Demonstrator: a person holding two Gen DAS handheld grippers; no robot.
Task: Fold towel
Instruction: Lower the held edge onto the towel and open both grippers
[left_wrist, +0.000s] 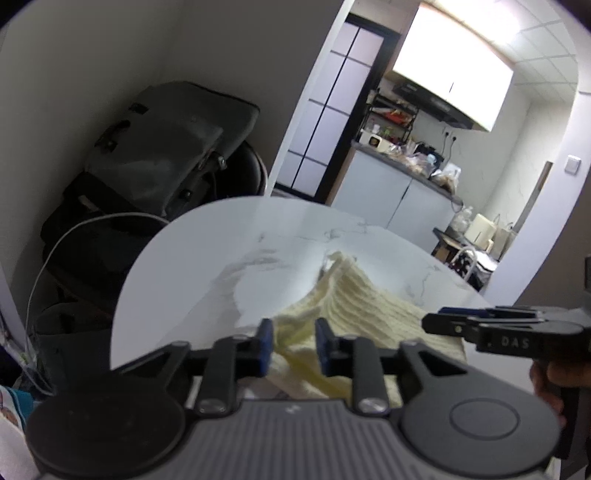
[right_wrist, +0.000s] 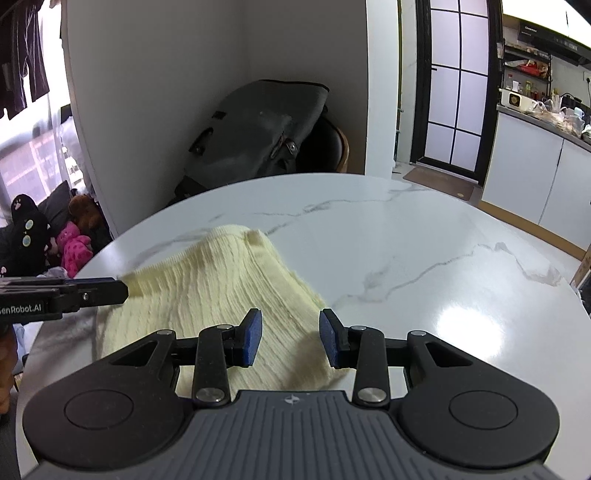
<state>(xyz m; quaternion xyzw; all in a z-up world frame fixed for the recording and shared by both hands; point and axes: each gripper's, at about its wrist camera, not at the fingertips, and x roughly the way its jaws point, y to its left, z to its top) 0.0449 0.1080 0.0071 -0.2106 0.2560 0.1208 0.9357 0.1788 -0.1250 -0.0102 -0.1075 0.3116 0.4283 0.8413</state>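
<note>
A cream ribbed towel (left_wrist: 354, 295) (right_wrist: 207, 280) lies rumpled on the round white marble table (left_wrist: 207, 258) (right_wrist: 424, 240), near its front left edge. My left gripper (left_wrist: 294, 345) has a bunched fold of the towel filling the gap between its blue pads. In the right wrist view the left gripper (right_wrist: 123, 288) comes in from the left and meets the towel's left edge. My right gripper (right_wrist: 291, 341) hovers over the towel's near right part, its blue pads well apart and pressing on nothing. Seen side-on in the left wrist view, the right gripper (left_wrist: 424, 322) sits at the towel's right side.
A grey bag (left_wrist: 166, 147) (right_wrist: 258, 129) rests on a dark chair behind the table by the wall. A white cable (left_wrist: 55, 251) loops at the left. Plush toys (right_wrist: 74, 243) lie on the floor, left. A kitchen counter (left_wrist: 406, 184) stands beyond the table's far edge.
</note>
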